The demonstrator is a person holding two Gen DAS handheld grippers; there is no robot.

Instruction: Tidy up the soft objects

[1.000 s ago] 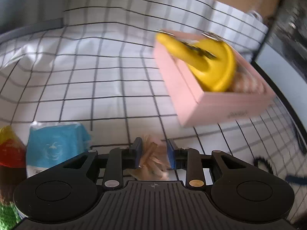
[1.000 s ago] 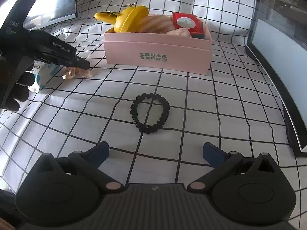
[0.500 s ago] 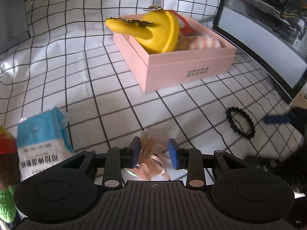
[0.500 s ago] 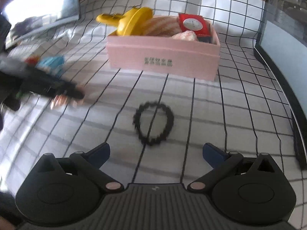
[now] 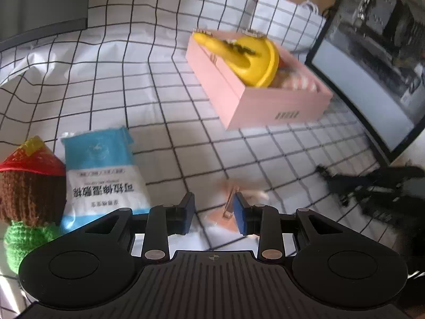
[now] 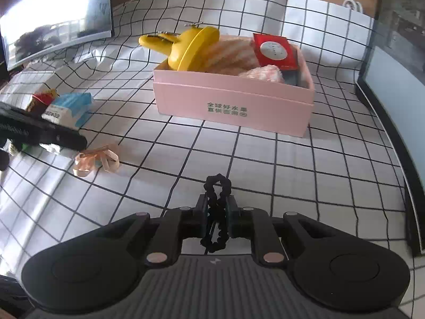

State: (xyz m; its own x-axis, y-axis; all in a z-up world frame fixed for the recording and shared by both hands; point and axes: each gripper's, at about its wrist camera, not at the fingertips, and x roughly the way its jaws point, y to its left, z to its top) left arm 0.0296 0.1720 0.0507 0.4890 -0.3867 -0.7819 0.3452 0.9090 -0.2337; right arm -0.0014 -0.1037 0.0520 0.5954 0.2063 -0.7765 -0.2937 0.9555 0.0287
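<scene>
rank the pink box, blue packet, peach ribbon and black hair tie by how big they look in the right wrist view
1. pink box
2. blue packet
3. peach ribbon and black hair tie: alike, and the tie sits nearer the camera.

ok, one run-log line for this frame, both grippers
right gripper: just closed, shut on black hair tie | left gripper: open, pink ribbon bow on cloth, not gripped | pink box: part-filled
</scene>
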